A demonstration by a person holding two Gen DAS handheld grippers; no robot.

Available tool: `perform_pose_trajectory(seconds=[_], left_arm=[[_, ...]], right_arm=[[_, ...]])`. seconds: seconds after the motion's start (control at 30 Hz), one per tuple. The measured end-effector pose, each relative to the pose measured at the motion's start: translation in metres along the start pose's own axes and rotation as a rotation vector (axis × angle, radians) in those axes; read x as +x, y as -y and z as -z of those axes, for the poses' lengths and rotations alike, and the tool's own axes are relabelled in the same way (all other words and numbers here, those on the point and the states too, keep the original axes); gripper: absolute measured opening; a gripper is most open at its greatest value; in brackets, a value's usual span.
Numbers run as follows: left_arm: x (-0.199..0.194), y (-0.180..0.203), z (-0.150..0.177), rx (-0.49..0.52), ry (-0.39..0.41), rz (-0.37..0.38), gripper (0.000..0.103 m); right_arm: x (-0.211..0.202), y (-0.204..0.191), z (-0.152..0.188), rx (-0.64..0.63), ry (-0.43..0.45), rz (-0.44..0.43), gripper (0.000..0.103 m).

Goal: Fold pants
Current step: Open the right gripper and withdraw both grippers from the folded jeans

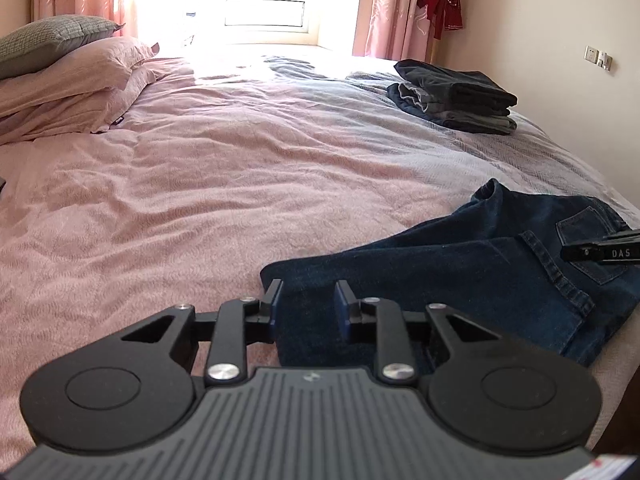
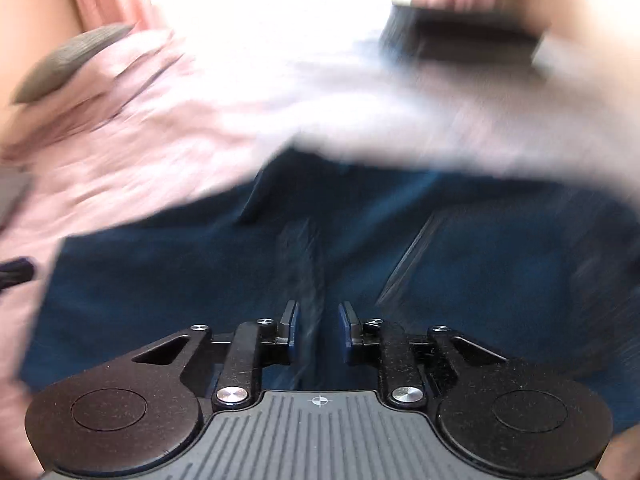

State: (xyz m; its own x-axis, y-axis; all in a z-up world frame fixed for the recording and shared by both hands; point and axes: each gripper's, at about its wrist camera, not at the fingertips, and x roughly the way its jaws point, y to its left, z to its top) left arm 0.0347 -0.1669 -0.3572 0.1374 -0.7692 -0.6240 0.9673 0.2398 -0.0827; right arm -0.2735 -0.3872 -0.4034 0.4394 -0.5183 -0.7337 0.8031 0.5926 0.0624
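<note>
Dark blue jeans (image 1: pixel 460 264) lie folded lengthwise on the pink bed cover (image 1: pixel 240 180), near the bed's right edge, back pocket up at the right. My left gripper (image 1: pixel 309 300) hovers over the leg end at the left. Its jaws stand a little apart, with only the denim surface showing below them. From the right edge, one finger (image 1: pixel 592 253) of my right gripper reaches over the back pocket. The right wrist view is smeared, with the jeans (image 2: pixel 200 280) filling it. My right gripper (image 2: pixel 318 320) stands narrowly open above a seam, with nothing pinched.
A stack of folded dark pants (image 1: pixel 456 96) sits at the far right of the bed, blurred in the right wrist view (image 2: pixel 460 40). Pink pillows (image 1: pixel 72 76) and a grey pillow (image 1: pixel 48 38) are at the far left. A red cloth (image 1: pixel 442 0) hangs on the wall.
</note>
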Motion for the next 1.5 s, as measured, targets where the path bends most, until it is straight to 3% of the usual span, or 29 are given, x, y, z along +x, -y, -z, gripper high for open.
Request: perform_pose_trajectory(seconds=[0.07,0.13,0.2,0.3,0.4,0.5,0.6,0.67,0.77,0.87,0.97,1.13,1.27,1.5], left_arm=[[0.012,0.004,-0.005,0.007,-0.005,0.004,0.016],[0.029,0.007,-0.007,0.006,-0.028,-0.002,0.016],[0.049,0.009,-0.005,0.015,-0.046,-0.020,0.015],[0.075,0.007,-0.004,-0.002,-0.078,-0.030,0.015],[0.078,0.003,-0.009,-0.031,-0.096,-0.043,0.016],[0.045,0.008,-0.011,-0.068,-0.064,-0.051,0.015],[-0.002,0.020,0.003,-0.079,-0.013,-0.027,0.015],[-0.018,0.031,0.020,-0.064,-0.024,-0.028,0.016],[-0.012,0.039,0.045,-0.083,-0.114,-0.054,0.015],[-0.023,0.046,0.053,-0.083,-0.111,-0.081,0.017],[-0.043,0.053,0.051,-0.096,-0.103,-0.062,0.028],[-0.075,0.072,0.058,-0.089,-0.136,-0.074,0.038],[-0.103,0.087,0.065,-0.077,-0.146,-0.068,0.046],[-0.151,0.112,0.071,-0.029,-0.105,-0.054,0.058]], right_arm=[[-0.003,-0.008,0.000,-0.067,0.103,0.029,0.017],[0.006,-0.020,0.001,-0.120,0.155,-0.018,0.016],[0.029,-0.030,0.006,-0.159,0.143,-0.039,0.016],[0.064,-0.033,0.015,-0.197,0.137,0.034,0.015],[0.080,-0.010,0.005,-0.038,0.069,-0.049,0.016],[0.040,-0.001,0.014,-0.033,0.113,-0.055,0.016],[-0.025,-0.021,0.031,-0.083,0.169,-0.043,0.016],[-0.052,-0.033,0.050,-0.083,0.178,-0.068,0.016],[-0.043,-0.045,0.073,-0.086,0.094,-0.072,0.016],[-0.033,-0.055,0.085,-0.096,0.095,-0.051,0.016],[-0.055,-0.063,0.083,-0.091,0.097,-0.028,0.016],[-0.096,-0.058,0.103,0.009,0.110,-0.005,0.044],[-0.127,-0.052,0.123,0.065,0.104,0.002,0.048],[-0.187,-0.046,0.139,0.131,0.167,-0.008,0.050]])
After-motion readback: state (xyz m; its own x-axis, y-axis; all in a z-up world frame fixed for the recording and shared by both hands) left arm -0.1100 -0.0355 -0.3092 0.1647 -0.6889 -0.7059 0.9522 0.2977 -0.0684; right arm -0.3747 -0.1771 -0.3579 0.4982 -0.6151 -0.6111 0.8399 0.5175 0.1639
